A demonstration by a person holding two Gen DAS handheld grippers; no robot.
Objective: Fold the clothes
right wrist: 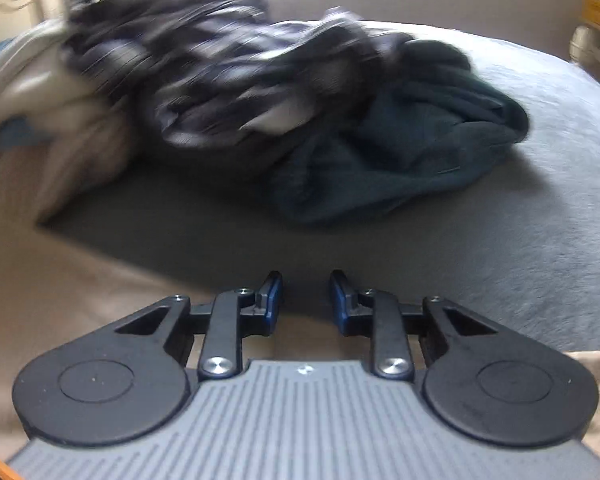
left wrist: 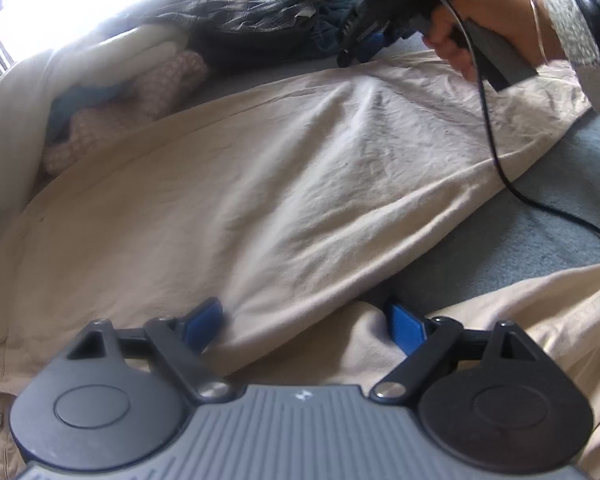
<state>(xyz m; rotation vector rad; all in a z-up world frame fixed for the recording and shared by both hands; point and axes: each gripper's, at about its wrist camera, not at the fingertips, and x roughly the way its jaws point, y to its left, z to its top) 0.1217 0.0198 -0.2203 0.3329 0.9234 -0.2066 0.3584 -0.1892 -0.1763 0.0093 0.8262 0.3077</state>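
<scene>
Beige trousers lie spread across the grey bed cover. My left gripper is open wide and low over their near end. A raised fold of the beige cloth runs between its blue pads, ungripped. A hand holds my right gripper over the far edge of the trousers. In the right wrist view that right gripper shows a narrow gap between its jaws with nothing in it, above the beige cloth's edge.
A heap of clothes sits at the back of the bed: a dark plaid garment, a teal one, and pink patterned cloth. A black cable trails from the right gripper across the trousers.
</scene>
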